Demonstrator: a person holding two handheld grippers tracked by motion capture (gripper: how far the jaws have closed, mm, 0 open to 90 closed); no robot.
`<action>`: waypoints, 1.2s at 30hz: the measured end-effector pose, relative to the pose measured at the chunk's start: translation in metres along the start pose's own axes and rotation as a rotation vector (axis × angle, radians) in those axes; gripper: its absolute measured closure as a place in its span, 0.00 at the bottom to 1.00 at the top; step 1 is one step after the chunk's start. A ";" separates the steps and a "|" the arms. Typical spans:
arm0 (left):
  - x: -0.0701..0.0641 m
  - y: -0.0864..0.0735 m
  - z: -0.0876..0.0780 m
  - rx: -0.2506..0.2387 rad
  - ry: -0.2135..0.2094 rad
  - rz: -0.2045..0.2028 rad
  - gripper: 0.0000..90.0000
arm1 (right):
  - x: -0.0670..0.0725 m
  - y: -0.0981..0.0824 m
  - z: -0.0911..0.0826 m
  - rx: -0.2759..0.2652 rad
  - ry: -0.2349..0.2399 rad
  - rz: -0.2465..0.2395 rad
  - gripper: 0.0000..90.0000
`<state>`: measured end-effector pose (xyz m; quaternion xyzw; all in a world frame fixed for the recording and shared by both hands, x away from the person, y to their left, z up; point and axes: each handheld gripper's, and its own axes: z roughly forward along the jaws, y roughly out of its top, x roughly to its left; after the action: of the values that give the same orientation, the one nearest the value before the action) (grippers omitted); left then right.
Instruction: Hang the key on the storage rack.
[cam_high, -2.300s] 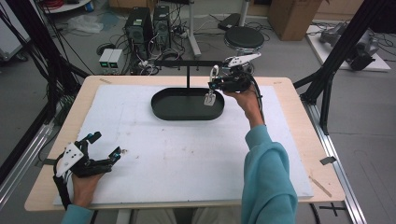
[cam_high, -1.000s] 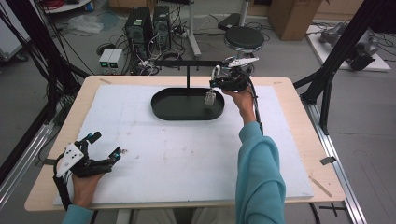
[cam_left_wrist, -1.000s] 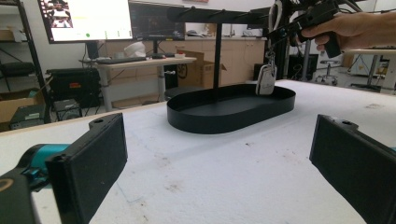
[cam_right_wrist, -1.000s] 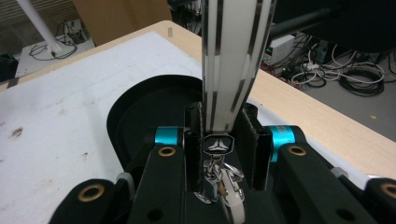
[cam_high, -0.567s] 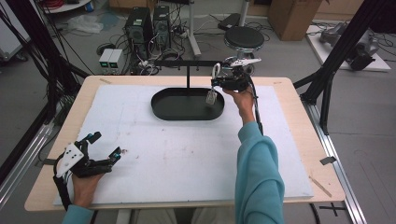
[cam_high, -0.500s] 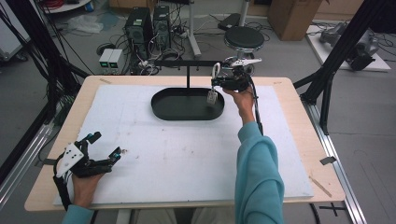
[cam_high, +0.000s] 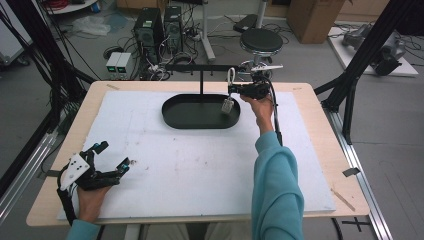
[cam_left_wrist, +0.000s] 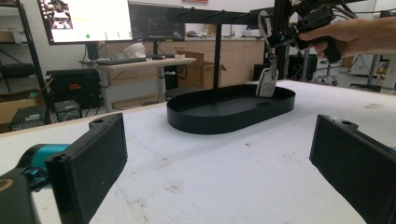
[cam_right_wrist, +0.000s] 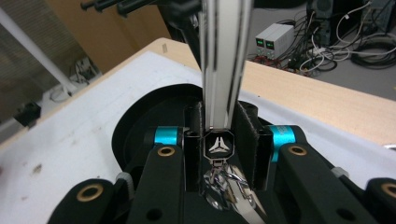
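The work surface is a white foam mat (cam_high: 200, 165) laid over a wooden table (cam_high: 320, 100), in a lab with computers and cabling on the floor behind. At the far centre stands a black oval tray (cam_high: 190, 112) with an upright post carrying a horizontal peg bar (cam_high: 200, 67).

The right gripper (cam_high: 235, 89) is raised at the bar's right end, its jaws clenched on the striped strap (cam_right_wrist: 224, 60) of a key fob (cam_left_wrist: 267, 83). The loop of the strap rises above the jaws beside the bar; the fob dangles below them, over the right end of the tray and apparently just clear of its floor.

The left gripper (cam_high: 112, 169) rests released on the mat's near left corner, well apart from the tray, with nothing between its jaws.

Risk, as judged: the loop may miss or snag a peg, since the fob swings freely. A loosened grip would drop it into the tray.
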<state>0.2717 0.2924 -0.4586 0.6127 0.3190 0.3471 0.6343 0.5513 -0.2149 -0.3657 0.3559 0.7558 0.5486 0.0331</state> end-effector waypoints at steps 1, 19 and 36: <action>0.000 0.000 0.000 -0.001 0.000 0.002 0.05 | -0.002 -0.001 -0.001 -0.009 -0.004 0.009 0.82; 0.000 0.000 0.000 -0.003 0.001 0.005 0.05 | 0.004 -0.005 0.003 -0.009 -0.102 0.018 0.81; 0.000 0.000 0.000 -0.003 0.001 0.009 0.05 | 0.016 -0.002 0.002 0.048 -0.209 -0.079 0.70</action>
<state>0.2712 0.2922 -0.4586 0.6132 0.3160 0.3505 0.6335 0.5393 -0.2044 -0.3633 0.3818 0.7745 0.4886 0.1249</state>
